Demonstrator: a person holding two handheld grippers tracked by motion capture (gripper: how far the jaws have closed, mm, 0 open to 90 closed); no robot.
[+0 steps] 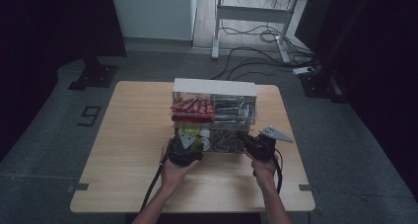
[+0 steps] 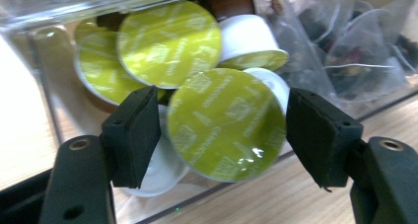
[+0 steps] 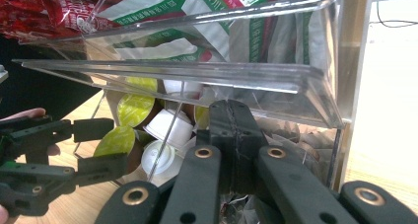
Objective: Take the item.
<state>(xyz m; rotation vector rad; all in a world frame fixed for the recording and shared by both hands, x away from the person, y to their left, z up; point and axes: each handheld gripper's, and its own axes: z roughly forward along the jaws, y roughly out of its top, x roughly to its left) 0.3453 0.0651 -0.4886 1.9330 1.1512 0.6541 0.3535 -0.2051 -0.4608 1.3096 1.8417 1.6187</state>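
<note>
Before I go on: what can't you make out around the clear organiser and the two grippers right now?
- Left gripper: whether its pads touch the green-lidded capsule; the close view leaves depth unclear.
- Right gripper: anything pinched is hidden by its closed jaws.
- Sachet print: cut off by the clear organiser shelf.
- High view: contents too small and dim.

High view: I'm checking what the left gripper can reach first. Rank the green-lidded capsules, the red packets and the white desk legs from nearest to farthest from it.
1. Green-lidded capsules: lower left compartment, right at the left gripper.
2. Red packets: upper left compartment, behind the capsules.
3. White desk legs: on the floor, beyond the table.
</note>
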